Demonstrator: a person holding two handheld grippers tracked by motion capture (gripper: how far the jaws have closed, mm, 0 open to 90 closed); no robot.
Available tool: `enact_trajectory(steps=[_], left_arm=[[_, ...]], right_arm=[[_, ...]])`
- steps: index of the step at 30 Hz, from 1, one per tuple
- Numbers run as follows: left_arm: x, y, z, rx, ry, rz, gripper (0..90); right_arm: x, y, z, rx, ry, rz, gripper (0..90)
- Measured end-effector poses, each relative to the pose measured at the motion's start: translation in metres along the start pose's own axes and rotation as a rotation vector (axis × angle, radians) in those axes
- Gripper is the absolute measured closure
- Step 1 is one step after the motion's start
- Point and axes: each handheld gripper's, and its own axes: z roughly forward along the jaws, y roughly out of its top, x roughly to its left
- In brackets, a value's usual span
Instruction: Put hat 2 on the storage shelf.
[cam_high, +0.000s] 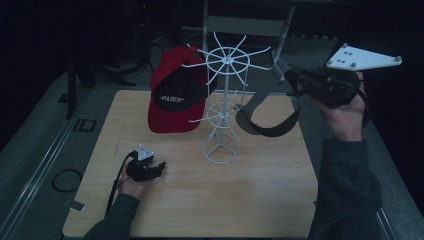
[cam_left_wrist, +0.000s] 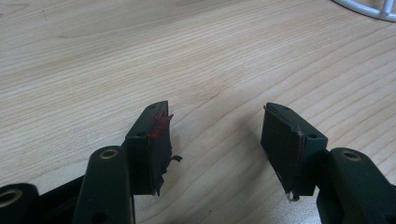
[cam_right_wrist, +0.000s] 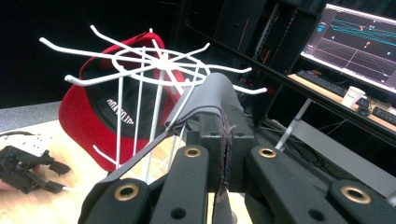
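Left claw (cam_high: 159, 169) resting on wooden surface (cam_high: 260, 200), jaws apart, nothing between. Red cap (cam_high: 175, 92) hung on left side of white wire rack (cam_high: 222, 107) mid-surface. Right claw (cam_high: 295, 79) raised beside rack's right, pinched tight on edge of grey visor (cam_high: 262, 117), which dangles below, clear of surface.

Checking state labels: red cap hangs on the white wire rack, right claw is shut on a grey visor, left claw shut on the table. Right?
One error: the left claw is open, nothing between its jaws, as the left gripper view shows. The rest holds: red cap hangs on the white wire rack, right claw is shut on the grey visor.
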Motion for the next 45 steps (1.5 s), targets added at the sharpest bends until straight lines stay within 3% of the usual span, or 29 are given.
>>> enact_trajectory(steps=[21,27,42,45], left_arm=[[0.0,0.0,0.0,0.0,0.002,-0.002,42.6],[-0.001,0.0,0.0,0.0,0.002,-0.003,42.5],[-0.001,0.0,0.0,-0.001,0.002,-0.002,42.3],[-0.001,0.0,0.0,-0.001,0.003,-0.002,42.3]], right_arm=[[-0.011,0.012,0.021,0.016,0.009,0.019,88.6],[-0.018,0.009,0.036,0.041,0.01,0.042,88.6],[-0.02,-0.004,0.045,0.102,0.021,0.044,87.6],[-0.02,-0.006,0.045,0.104,0.014,0.047,82.6]])
